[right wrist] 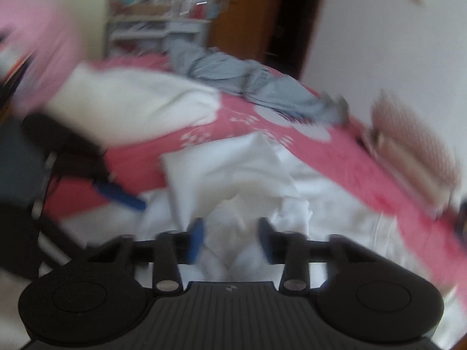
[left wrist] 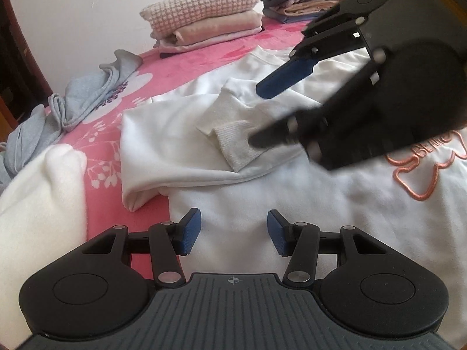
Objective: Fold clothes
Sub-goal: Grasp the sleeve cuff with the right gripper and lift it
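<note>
A white sweatshirt with a pink embroidered logo lies spread on the pink bed. One sleeve is folded across its body, ribbed cuff on top. My left gripper is open and empty, low over the sweatshirt's body. My right gripper is open just above the cuff, fingers apart, nothing between them. In the blurred right wrist view the right gripper is open over the bunched white sleeve, and a blue finger of the left gripper shows at left.
A crumpled grey garment lies at the left on the pink floral bedspread. Two stacks of folded clothes sit at the far edge by the wall. Another white garment lies at near left.
</note>
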